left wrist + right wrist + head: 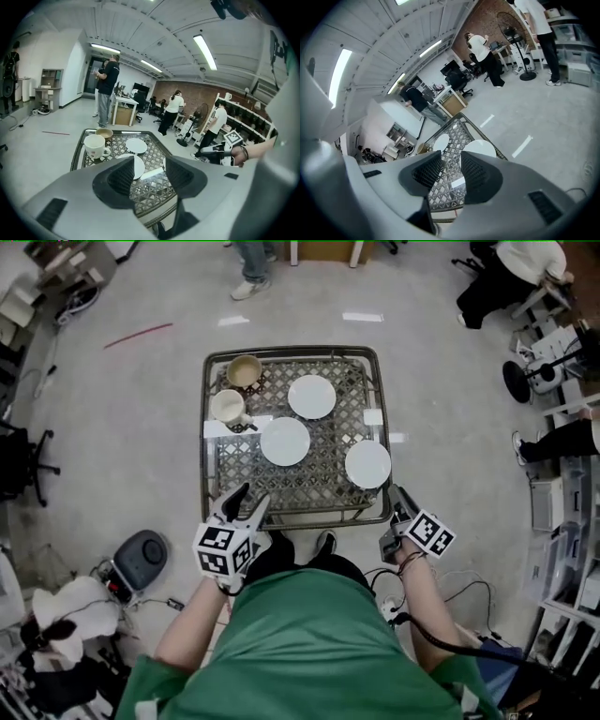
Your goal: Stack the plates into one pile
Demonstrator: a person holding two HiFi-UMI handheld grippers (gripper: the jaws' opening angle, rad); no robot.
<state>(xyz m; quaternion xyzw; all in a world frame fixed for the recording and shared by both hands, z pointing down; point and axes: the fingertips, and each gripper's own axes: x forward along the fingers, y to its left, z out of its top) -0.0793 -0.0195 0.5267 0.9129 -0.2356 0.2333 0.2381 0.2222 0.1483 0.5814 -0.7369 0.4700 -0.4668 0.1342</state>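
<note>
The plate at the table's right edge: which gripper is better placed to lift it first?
Right. The right gripper, jaws apart and empty, hovers at the table corner closest to that plate; the left gripper is farther off, nearer the middle plate.

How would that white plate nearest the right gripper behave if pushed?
The plate looks like glazed ceramic: probably stiff but breakable. Lying flat on the table's glassy top, it would likely slide, not tip. Its low rim seems hard to pinch.
</note>
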